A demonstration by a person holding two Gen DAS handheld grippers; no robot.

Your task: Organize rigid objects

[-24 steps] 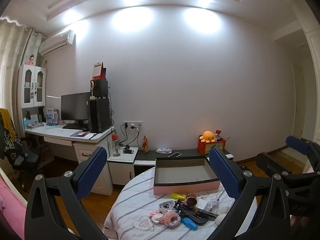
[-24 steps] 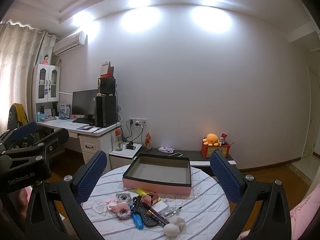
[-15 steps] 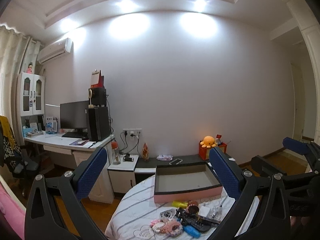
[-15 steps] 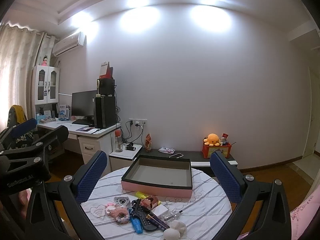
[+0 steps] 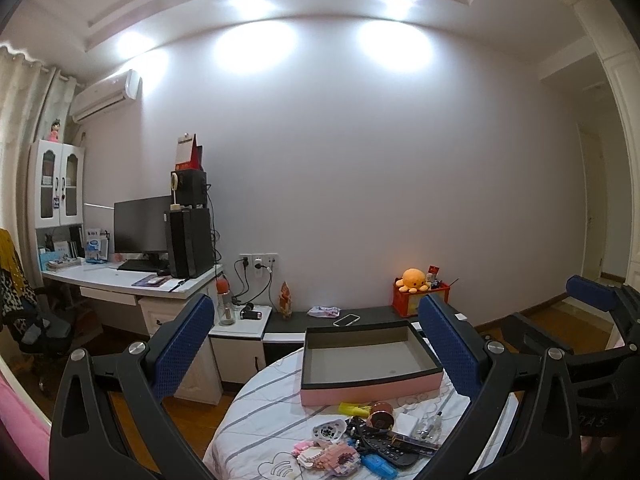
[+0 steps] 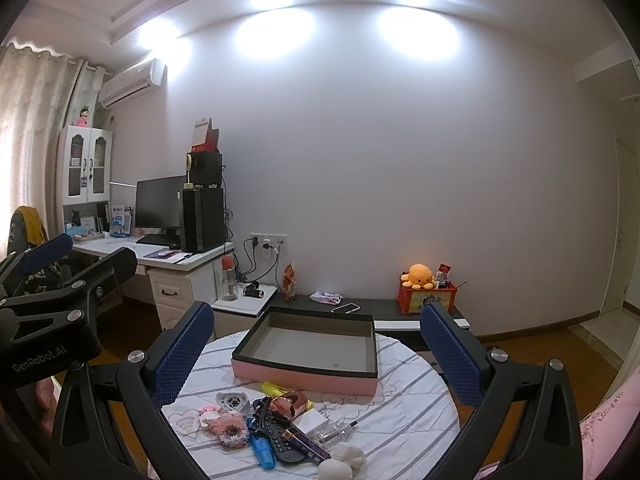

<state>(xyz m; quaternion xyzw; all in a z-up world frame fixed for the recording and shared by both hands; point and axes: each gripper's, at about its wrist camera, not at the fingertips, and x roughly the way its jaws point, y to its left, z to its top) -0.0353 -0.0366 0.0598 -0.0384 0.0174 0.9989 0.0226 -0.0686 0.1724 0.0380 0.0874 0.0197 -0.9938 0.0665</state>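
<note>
A: Are the jaws holding anything?

B: No. The left gripper (image 5: 316,344) and the right gripper (image 6: 316,350) are both standing wide apart above the near edge of the round table (image 6: 408,420), with nothing between their blue pads.

A: Where are the things sitting?

B: They are lying in a heap (image 6: 280,424) on the striped cloth, just in front of the pink box (image 6: 304,376), which is sitting open behind them. I am making out a black remote (image 6: 286,442), a blue lighter-like thing (image 6: 262,448) and a pink block toy (image 6: 226,428).

A: Anything hidden?

B: The frame's lower edge is cutting off the white rounded thing (image 6: 340,464), and the tangled middle of the heap is too crowded to name.
</note>
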